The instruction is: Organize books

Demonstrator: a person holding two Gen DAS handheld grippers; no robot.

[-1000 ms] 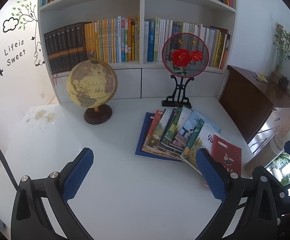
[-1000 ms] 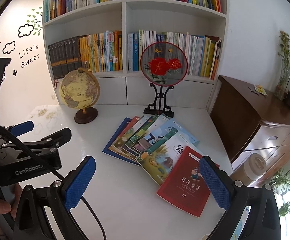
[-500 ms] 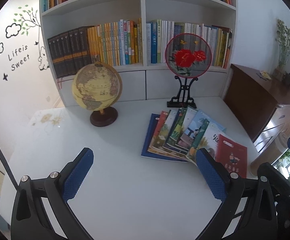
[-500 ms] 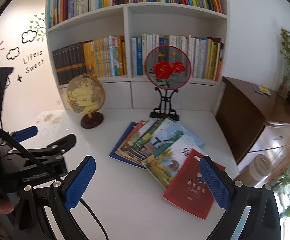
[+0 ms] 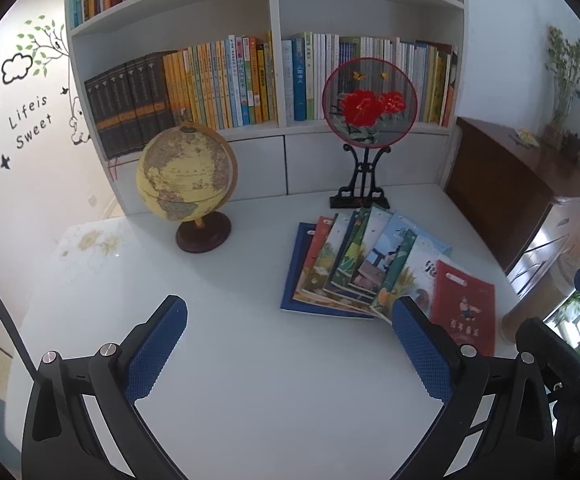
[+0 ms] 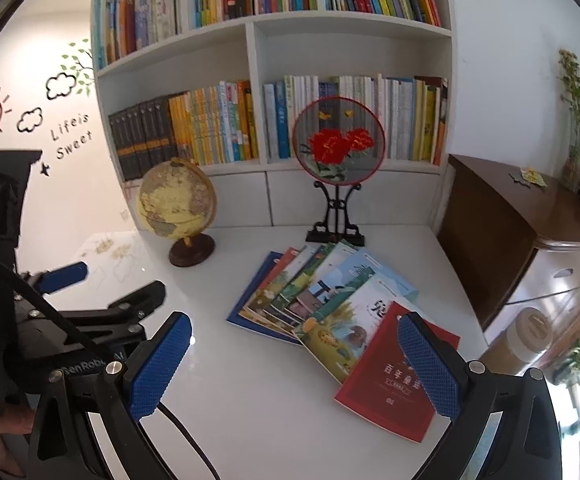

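Observation:
Several thin picture books [image 5: 354,268] lie fanned out flat on the white desk [image 5: 249,360], with a red book [image 5: 464,308] at the right end of the fan. The fan [image 6: 314,292] and the red book [image 6: 394,376] also show in the right wrist view. My left gripper [image 5: 290,336] is open and empty above the desk, left of and nearer than the books. My right gripper [image 6: 294,352] is open and empty, its right finger [image 6: 426,360] over the red book. The left gripper [image 6: 101,304] shows at the left of the right wrist view.
A globe [image 5: 187,180] stands at the back left of the desk. A round embroidered fan on a black stand [image 5: 368,104] stands behind the books. A white bookshelf [image 5: 277,40] full of upright books backs the desk. A brown cabinet [image 5: 522,200] stands to the right.
Both grippers have pulled back and risen a little, so the books, globe and shelf sit lower and farther in both views. Both stay open and empty.

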